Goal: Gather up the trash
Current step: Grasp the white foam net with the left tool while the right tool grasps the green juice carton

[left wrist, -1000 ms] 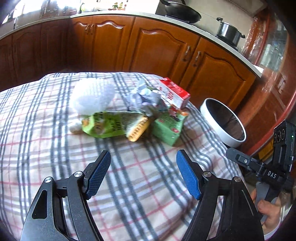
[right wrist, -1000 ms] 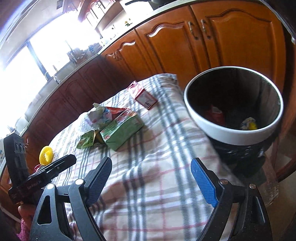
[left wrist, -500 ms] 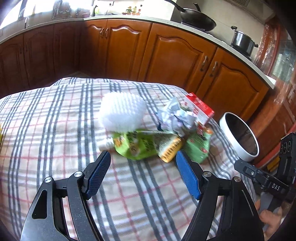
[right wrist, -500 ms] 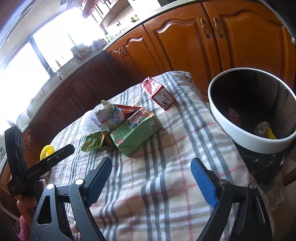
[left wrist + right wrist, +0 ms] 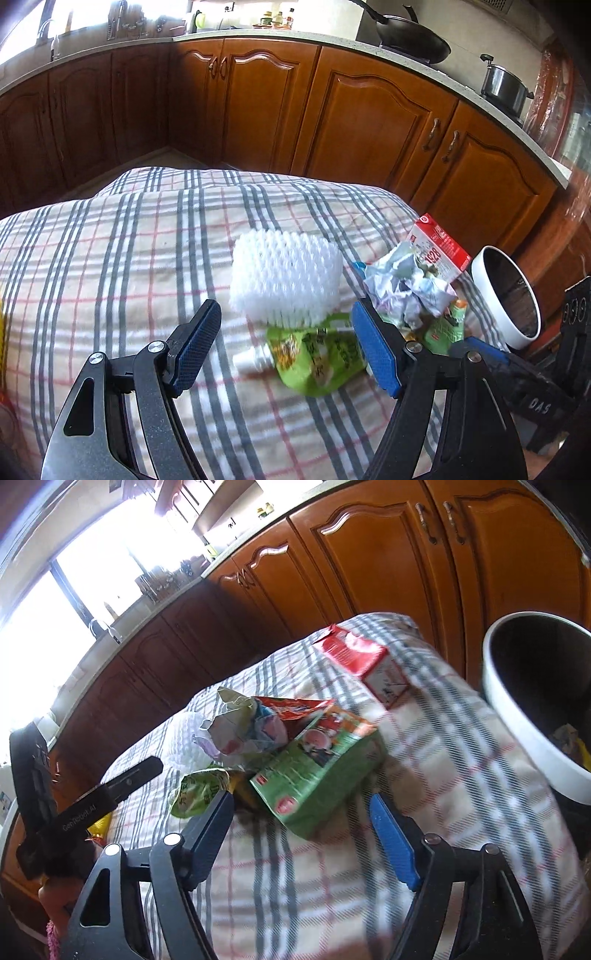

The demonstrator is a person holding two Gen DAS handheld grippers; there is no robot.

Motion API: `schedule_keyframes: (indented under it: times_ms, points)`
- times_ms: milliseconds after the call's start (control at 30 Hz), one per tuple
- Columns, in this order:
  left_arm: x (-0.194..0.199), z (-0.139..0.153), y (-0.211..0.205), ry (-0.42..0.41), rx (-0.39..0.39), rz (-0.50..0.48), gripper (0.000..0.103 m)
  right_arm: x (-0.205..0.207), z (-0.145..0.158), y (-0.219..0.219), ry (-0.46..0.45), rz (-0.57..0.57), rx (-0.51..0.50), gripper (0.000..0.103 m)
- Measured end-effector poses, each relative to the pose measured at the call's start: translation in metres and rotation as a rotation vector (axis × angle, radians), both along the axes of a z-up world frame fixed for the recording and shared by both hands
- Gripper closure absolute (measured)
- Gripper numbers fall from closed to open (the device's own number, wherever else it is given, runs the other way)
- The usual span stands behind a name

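Both tools approach a trash heap on the checked-cloth worktop [image 5: 110,258]. The left hand-held gripper [image 5: 284,345] is open and empty, with the green pouch [image 5: 317,354] just ahead of it. The right hand-held gripper [image 5: 301,823] is closing with nothing pressed between its pads yet; the green carton [image 5: 317,771] lies just beyond. Best to take one piece at a time, squarely across its narrow side, then carry it to the white-rimmed bin [image 5: 517,716] beside the heap. Counted: one foam net [image 5: 286,278], one crumpled paper [image 5: 406,288], one red carton [image 5: 365,661], one red wrapper [image 5: 291,710], one pouch, one green carton.
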State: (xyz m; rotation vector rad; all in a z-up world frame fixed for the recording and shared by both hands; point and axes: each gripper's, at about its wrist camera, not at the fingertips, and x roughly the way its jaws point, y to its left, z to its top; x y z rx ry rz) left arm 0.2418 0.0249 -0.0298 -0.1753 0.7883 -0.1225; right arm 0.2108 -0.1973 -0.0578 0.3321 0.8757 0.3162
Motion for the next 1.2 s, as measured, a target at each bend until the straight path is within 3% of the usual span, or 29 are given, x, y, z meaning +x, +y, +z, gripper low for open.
schedule_keyframes:
  times_ms: [267, 333, 433, 533, 833, 1000, 1200]
  points:
    - [0.032, -0.014, -0.015, 0.040, 0.080, -0.026, 0.030, 0.029, -0.015, 0.017, 0.056, -0.037, -0.075, 0.028]
    - [0.035, -0.019, -0.018, 0.050, 0.091, -0.044, 0.056, 0.028, -0.015, 0.016, 0.046, -0.034, -0.090, 0.037]
    - [0.032, -0.020, -0.021, 0.042, 0.097, -0.061, 0.076, 0.023, -0.012, 0.011, 0.027, -0.017, -0.090, 0.047]
    - [0.025, -0.016, -0.021, 0.030, 0.087, -0.073, 0.091, 0.014, -0.007, 0.003, 0.020, 0.001, -0.095, 0.048]
    - [-0.016, 0.013, -0.015, -0.049, -0.015, -0.057, 0.093, -0.025, -0.003, -0.039, 0.048, 0.038, -0.108, 0.048]
    - [-0.038, 0.021, -0.025, -0.065, -0.056, -0.082, 0.093, -0.015, -0.004, -0.048, 0.068, -0.014, -0.074, 0.032]
    - [-0.057, 0.022, -0.039, -0.059, -0.066, -0.116, 0.093, 0.001, -0.014, -0.041, 0.059, -0.073, -0.119, 0.035]
